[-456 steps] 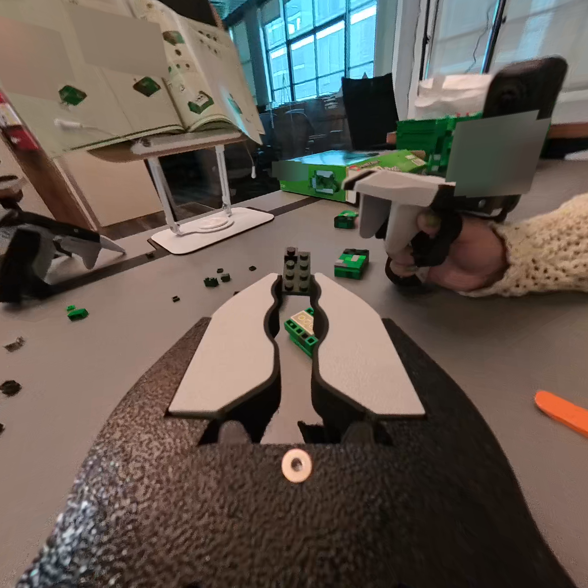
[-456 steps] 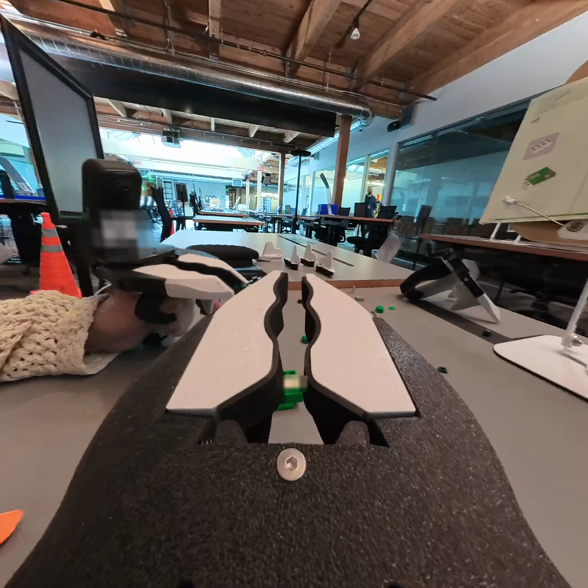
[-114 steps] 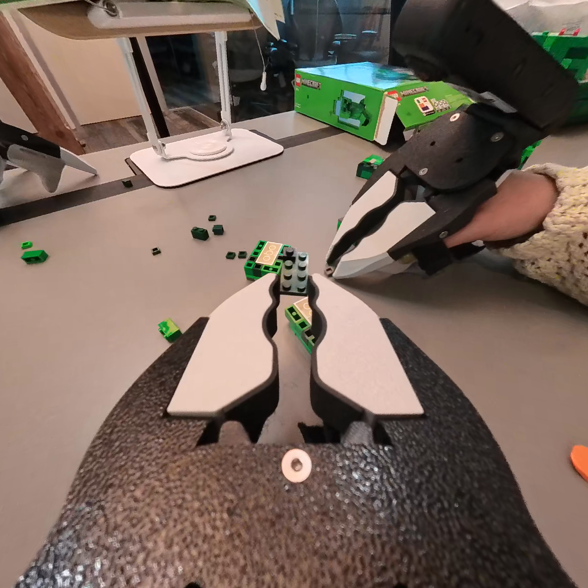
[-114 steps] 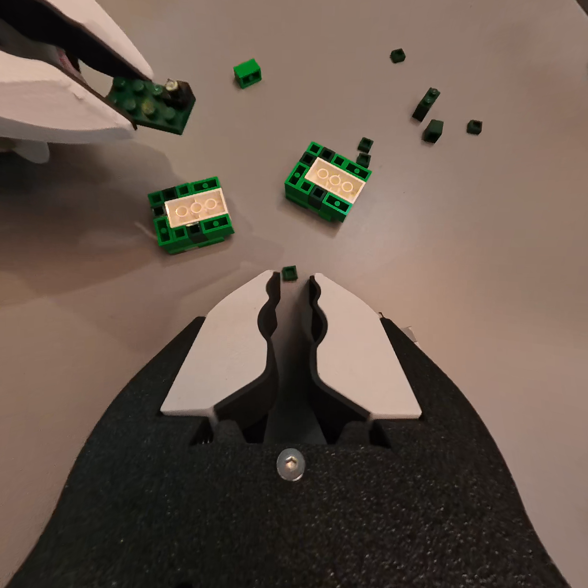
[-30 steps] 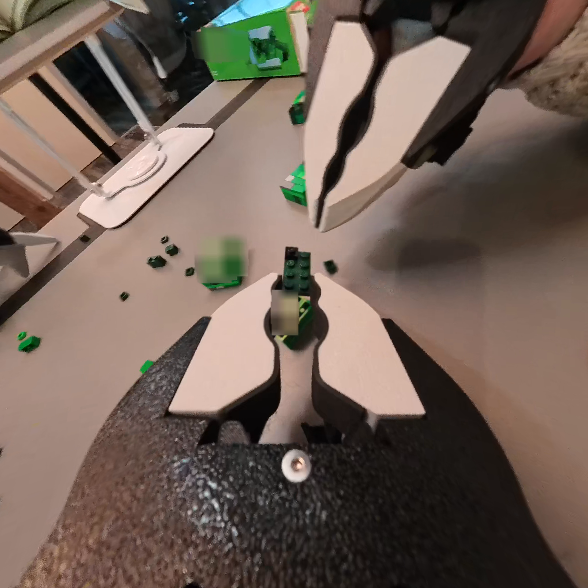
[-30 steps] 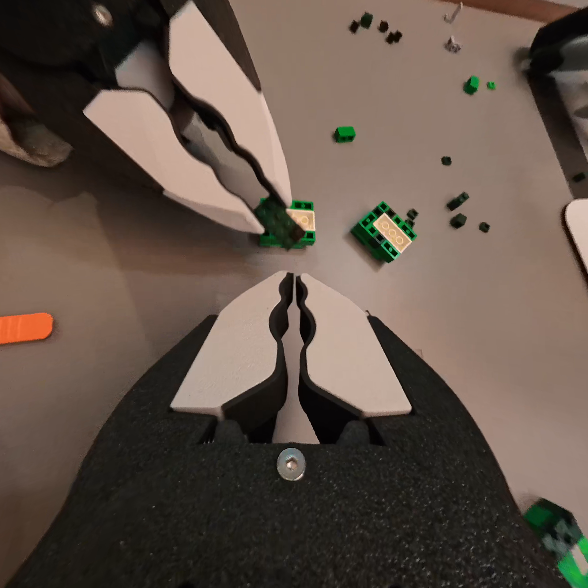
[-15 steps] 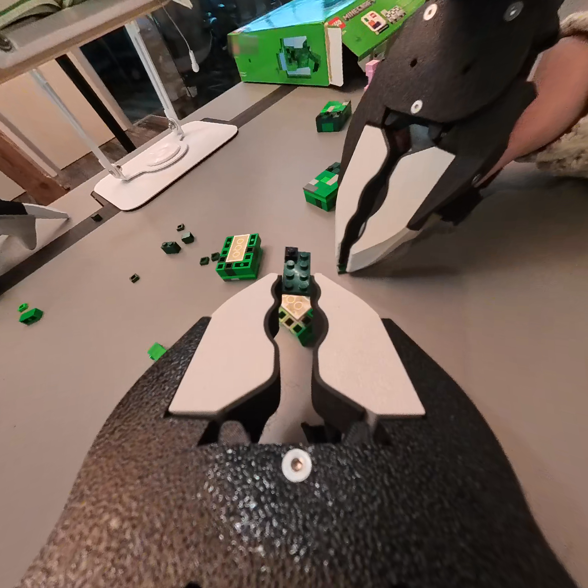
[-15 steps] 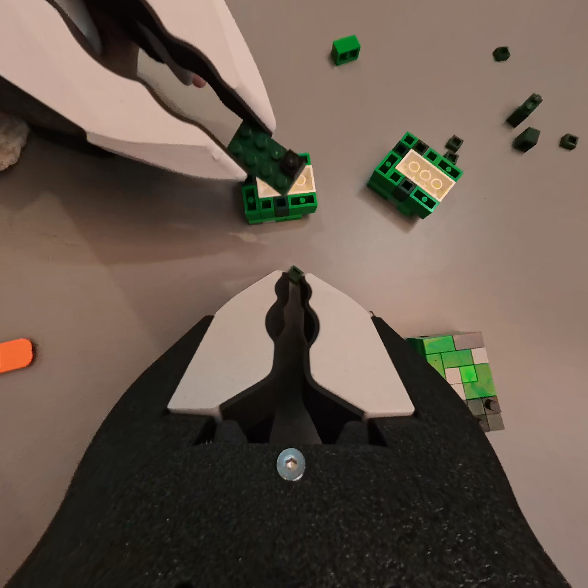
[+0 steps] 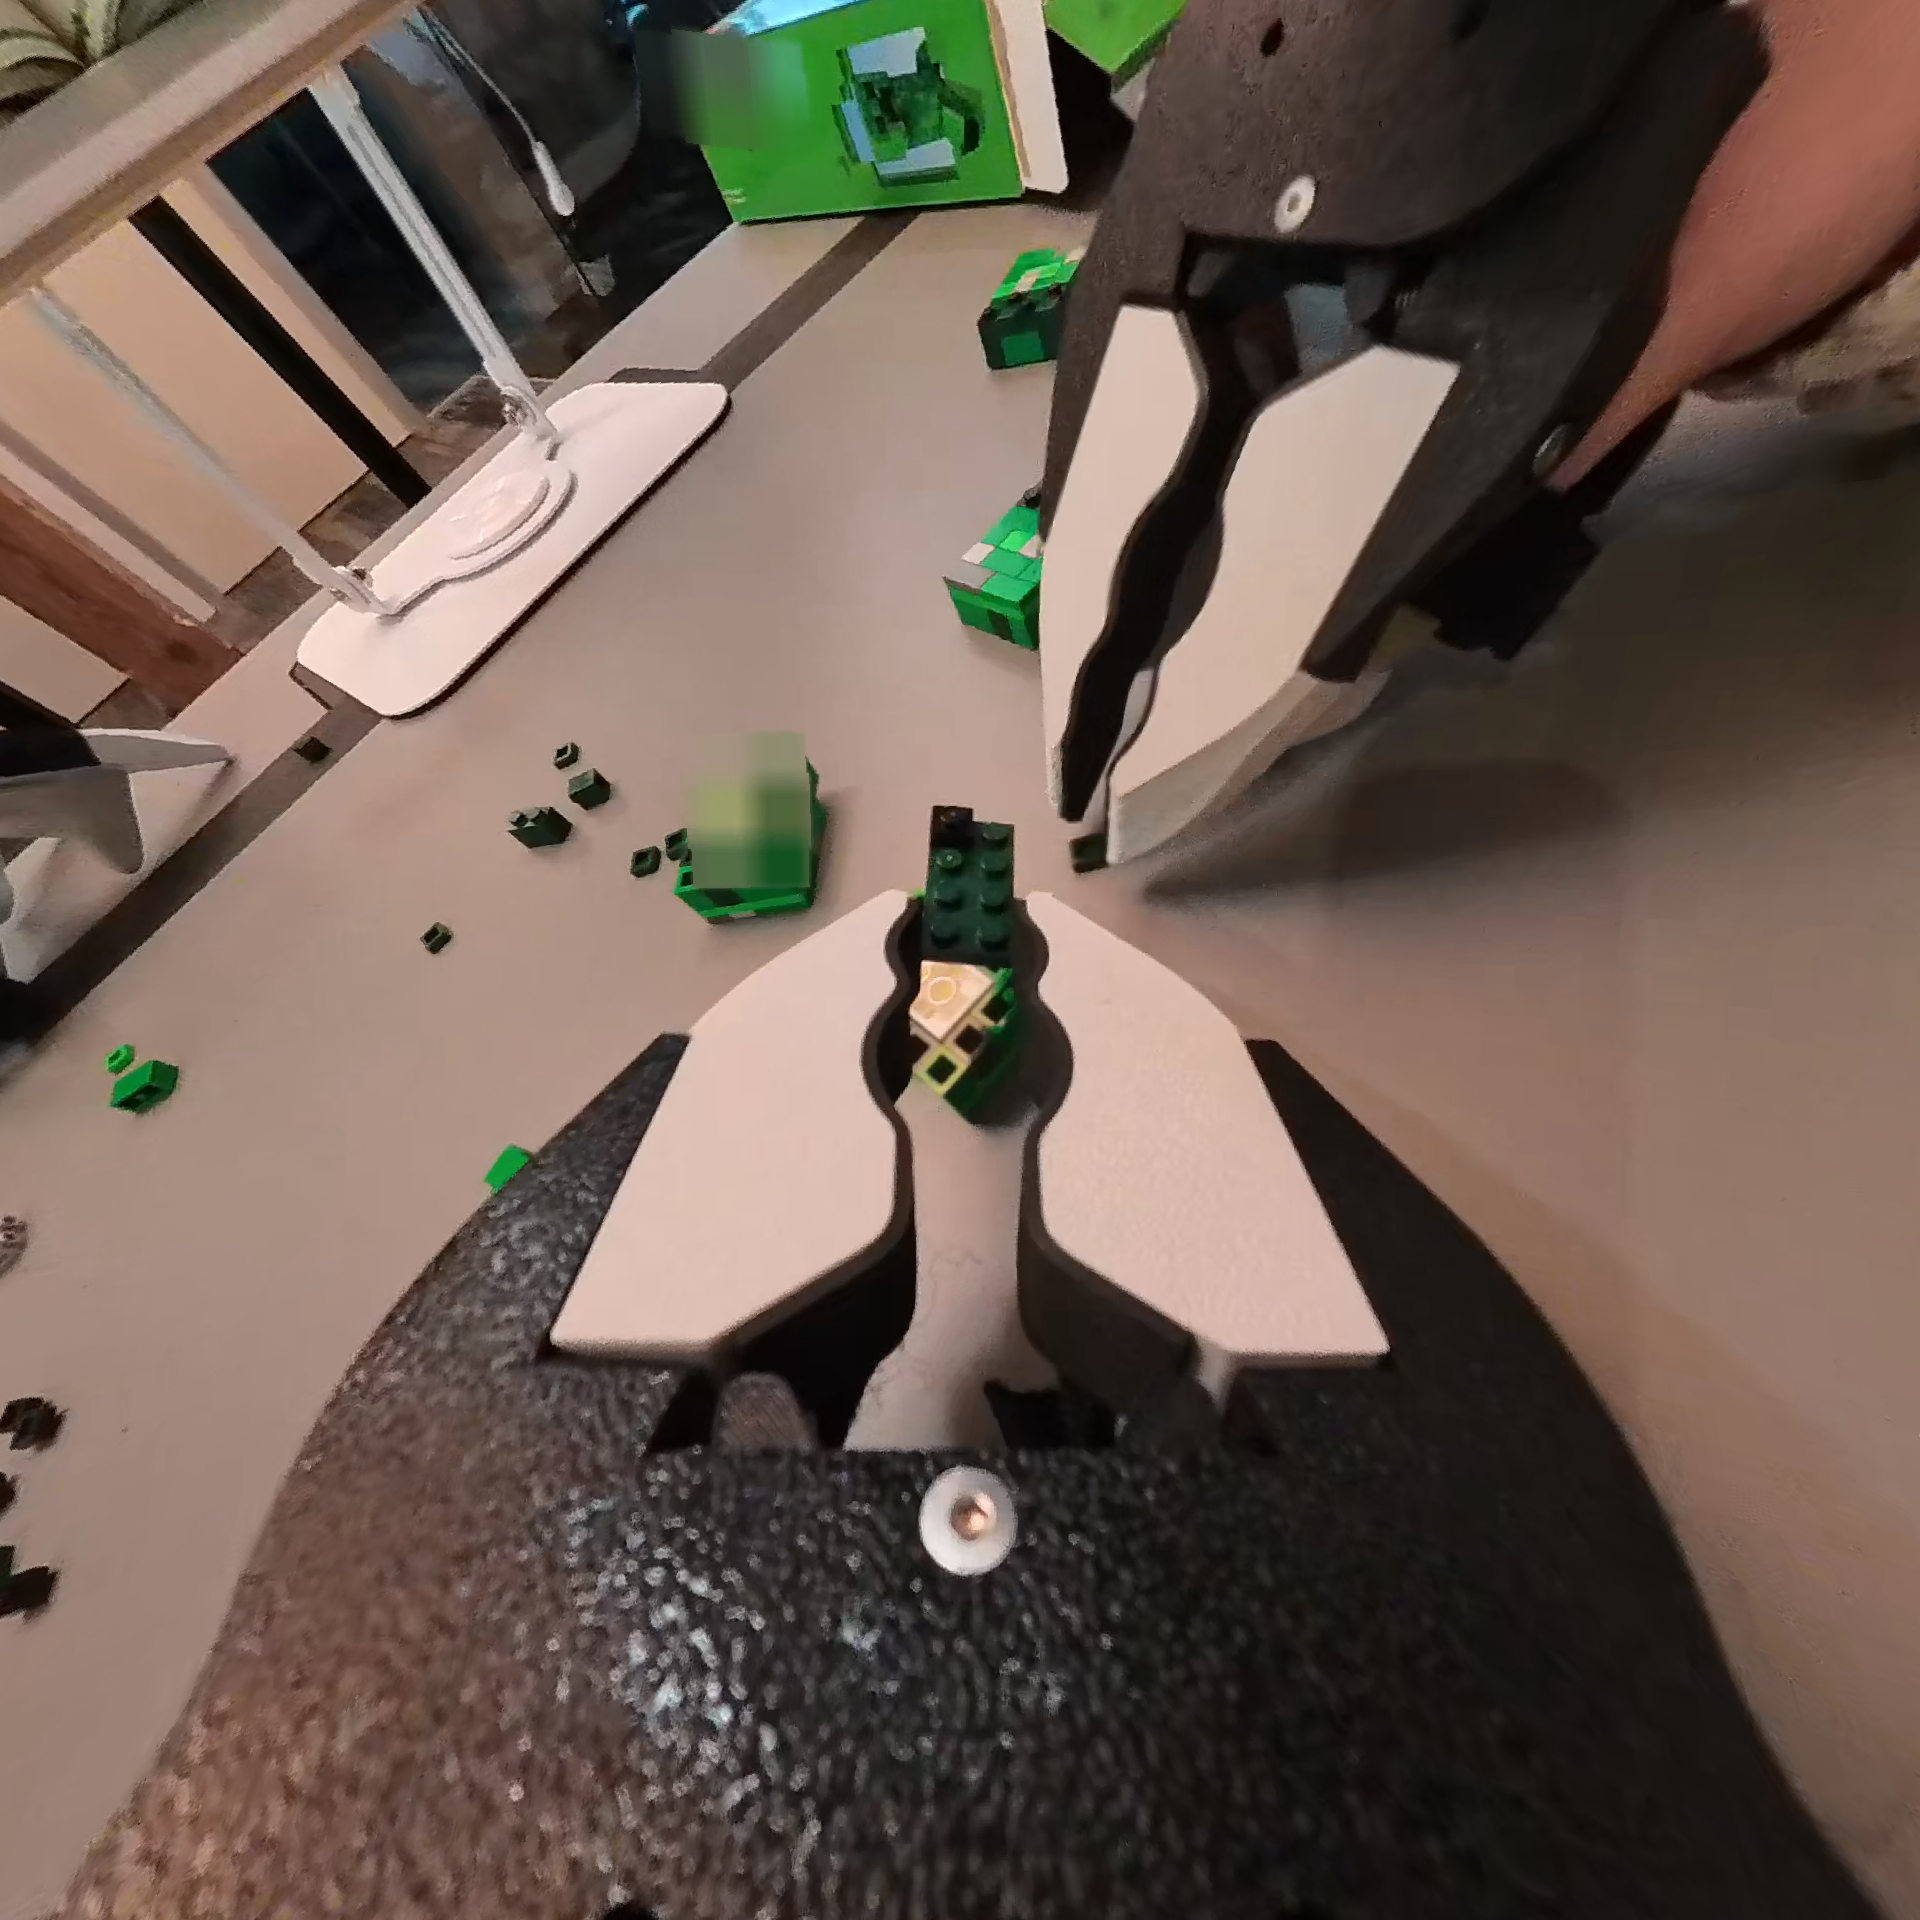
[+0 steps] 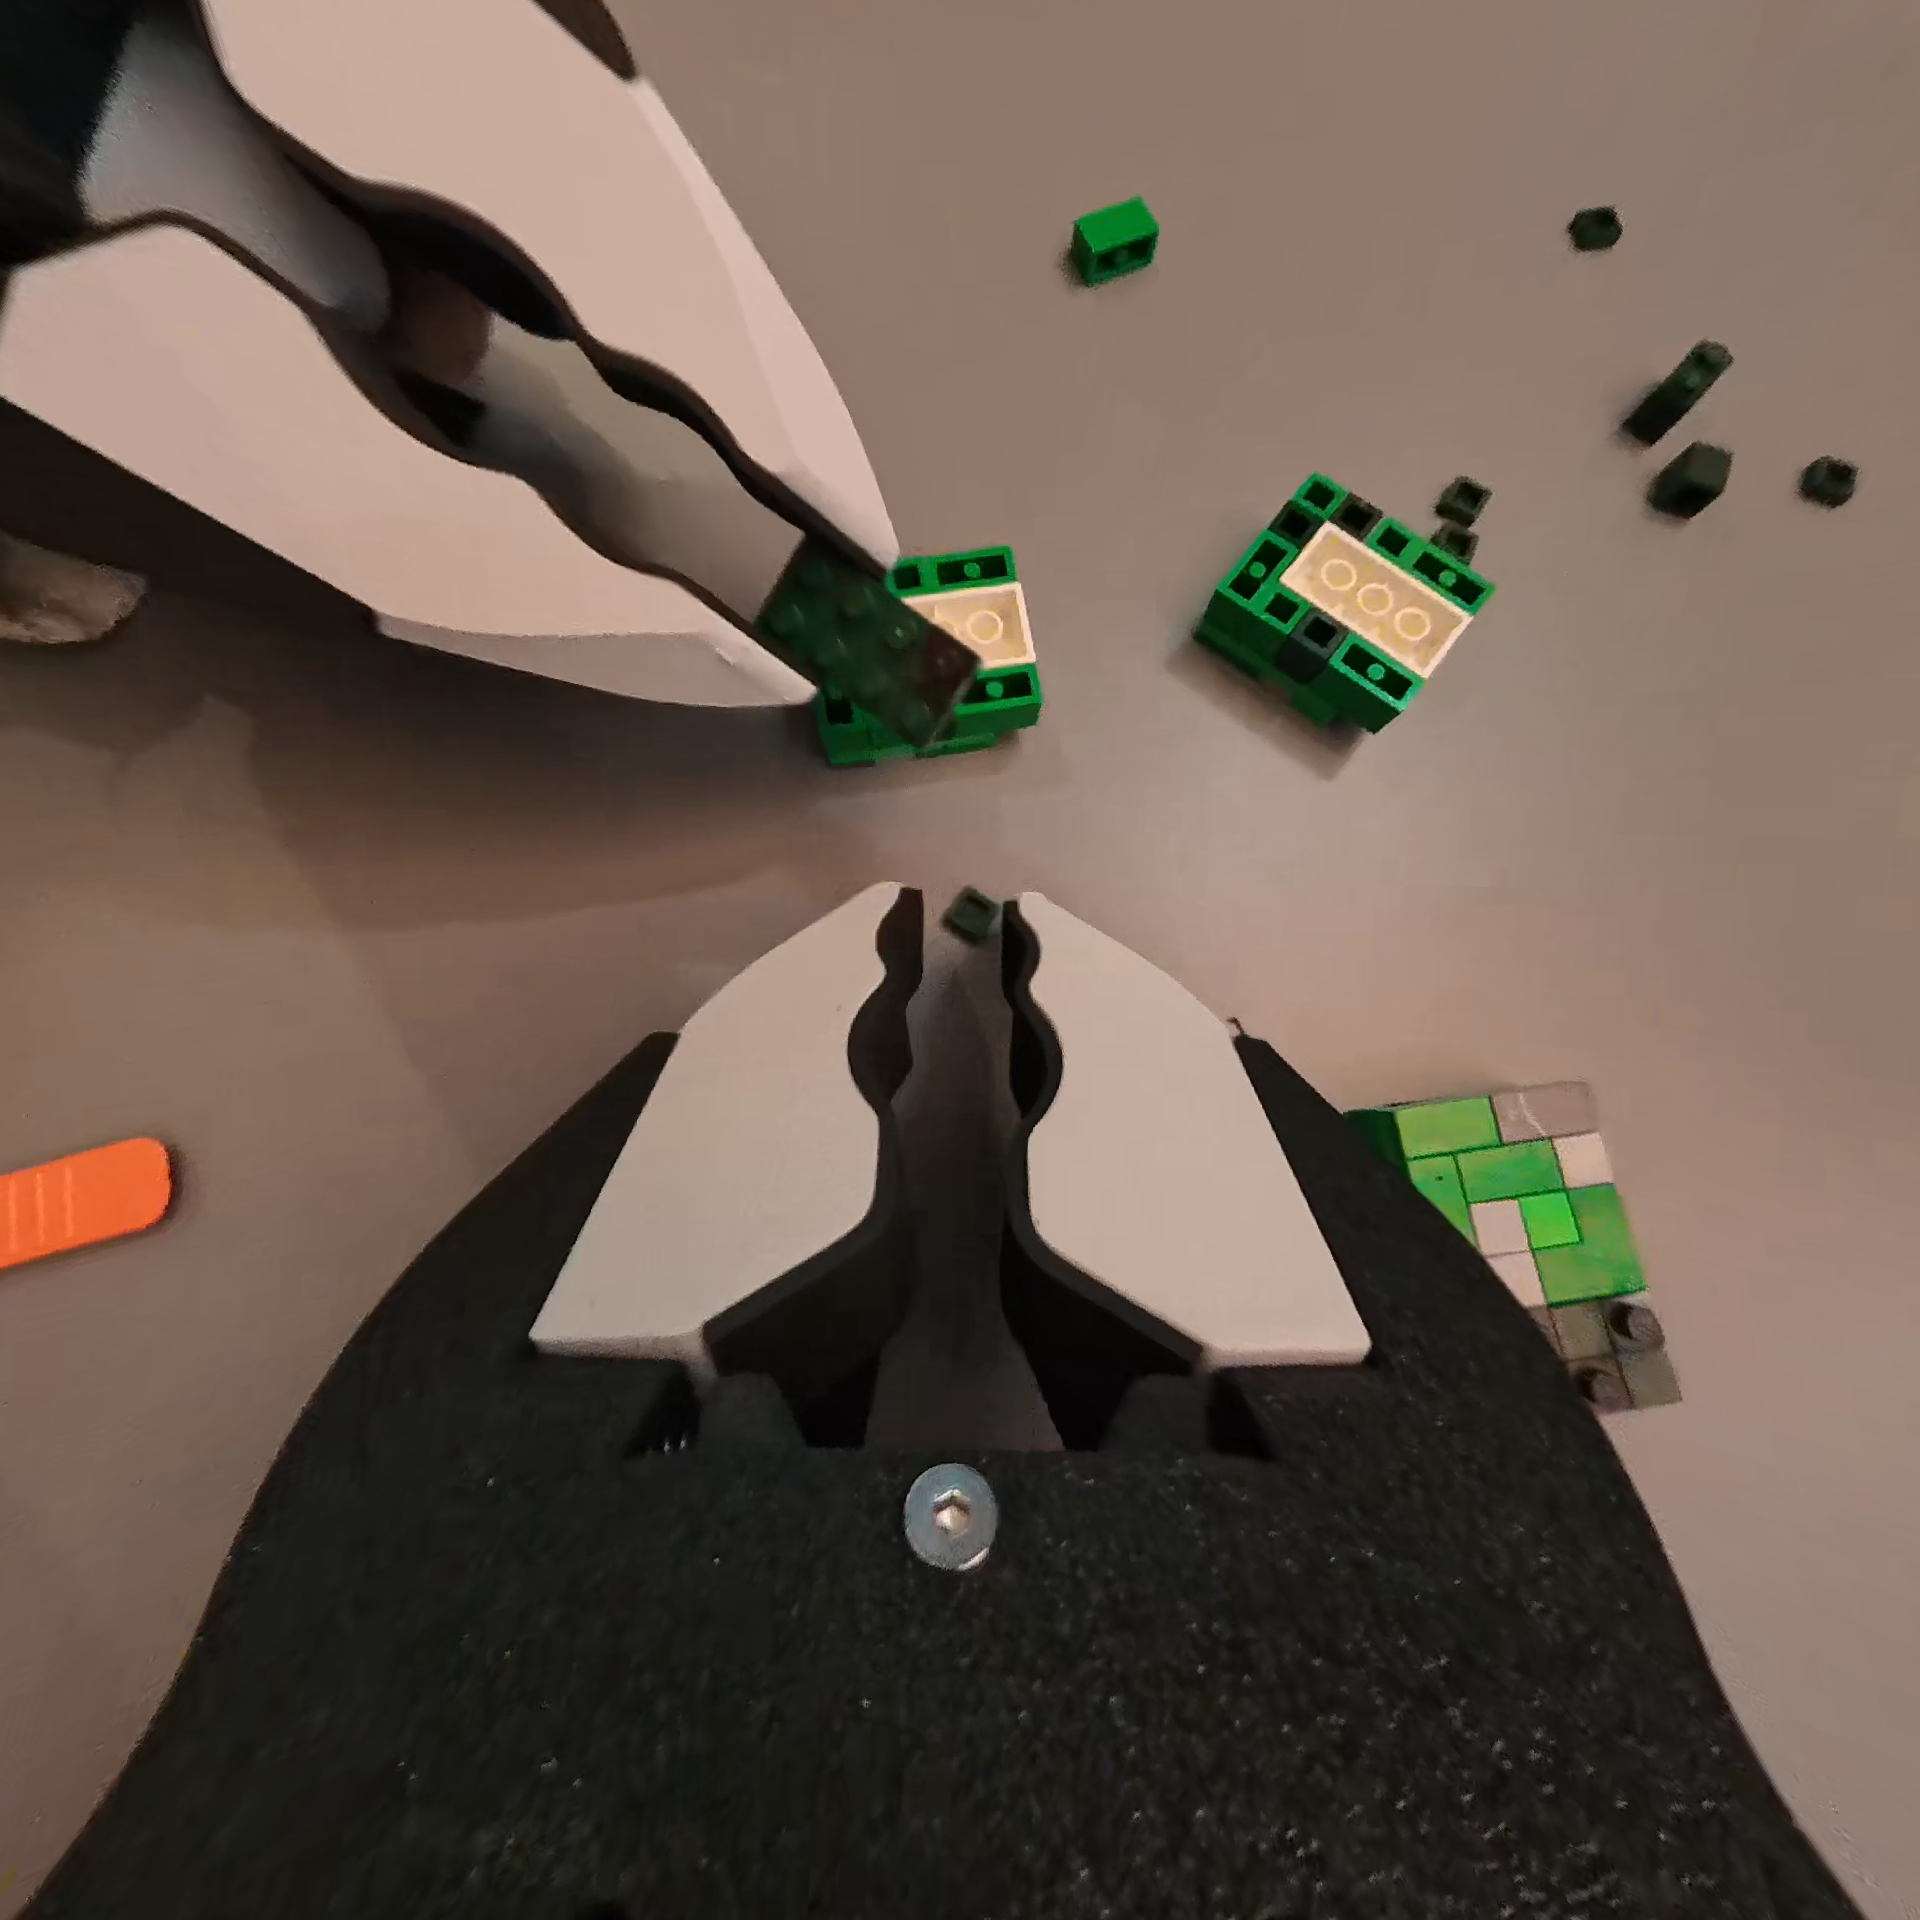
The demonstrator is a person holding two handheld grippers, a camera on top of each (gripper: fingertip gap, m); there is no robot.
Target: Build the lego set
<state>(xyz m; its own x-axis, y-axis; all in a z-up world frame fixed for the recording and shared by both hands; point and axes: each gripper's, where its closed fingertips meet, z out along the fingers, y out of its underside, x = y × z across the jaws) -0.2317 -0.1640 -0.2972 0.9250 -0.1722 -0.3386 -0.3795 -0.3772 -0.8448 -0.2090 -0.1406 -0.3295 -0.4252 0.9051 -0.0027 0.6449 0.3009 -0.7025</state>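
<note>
My left gripper [image 9: 971, 904] is shut on a dark green plate [image 9: 971, 883] with a black piece on its far end. It holds the plate tilted over one end of a green block with a tan top [image 9: 961, 1039]. In the right wrist view the plate [image 10: 883, 665] covers the left part of that block [image 10: 987, 623]. My right gripper [image 10: 961, 904] has its fingers slightly apart, with a small dark green piece [image 10: 971, 914] between the tips. It shows in the left wrist view [image 9: 1086, 831], tips down at the table just right of the plate.
A second green block with a tan top [image 10: 1351, 603] lies to the right. A patterned green cube [image 10: 1507, 1195] sits beside my right gripper. An orange tool [image 10: 83, 1195] lies left. Small loose pieces [image 10: 1683, 478], a bright green brick [image 10: 1112, 239], a green box [image 9: 883, 104] and a white lamp base [image 9: 509, 520] are farther off. Across from one pair of fingers to the other is roughly 5 cm. The patterned green cube [image 10: 1507, 1195] sits 9 cm or so from the ends of my right fingers. Look for it in the left wrist view [image 9: 1018, 553] too.
The right gripper's fingers have parted a little around the small dark green piece. The left gripper has brought the plate lower over the tan-topped block.
</note>
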